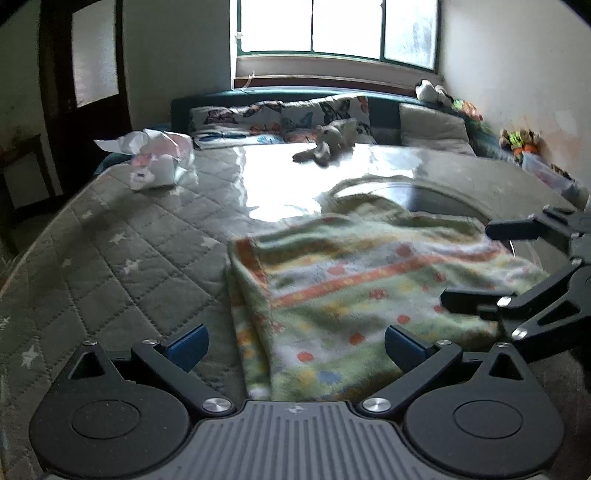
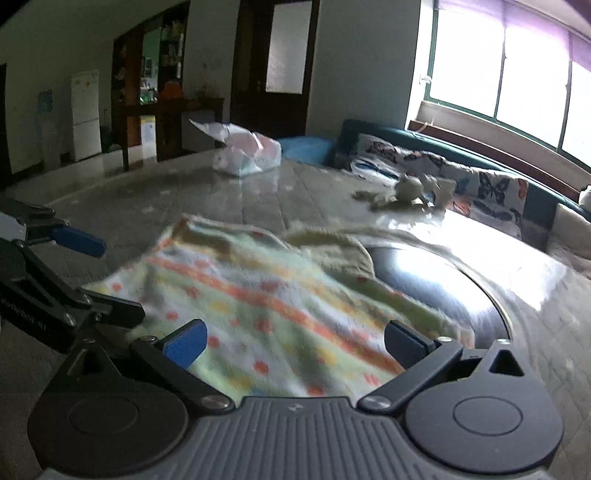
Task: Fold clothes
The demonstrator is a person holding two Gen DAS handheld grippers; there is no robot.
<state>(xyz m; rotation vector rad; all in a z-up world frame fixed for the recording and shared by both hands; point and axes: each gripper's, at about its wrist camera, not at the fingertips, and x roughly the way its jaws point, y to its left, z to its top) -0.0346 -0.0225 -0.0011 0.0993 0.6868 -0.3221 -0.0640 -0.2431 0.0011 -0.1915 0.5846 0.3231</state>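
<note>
Sadly unreadable gripper lettering (image 2: 26,308), patterned cloth (image 2: 258,306)

Room's pretty dim overall, all the light comes from the window (image 1: 336,26), which is totally blown out white. It throws a big glare patch on the bed (image 1: 266,177), shiny enough to wash out the quilting there. The patterned cloth (image 1: 351,291) looks smeared with motion blur. Fisheye bends the walls and corners go black.
</note>
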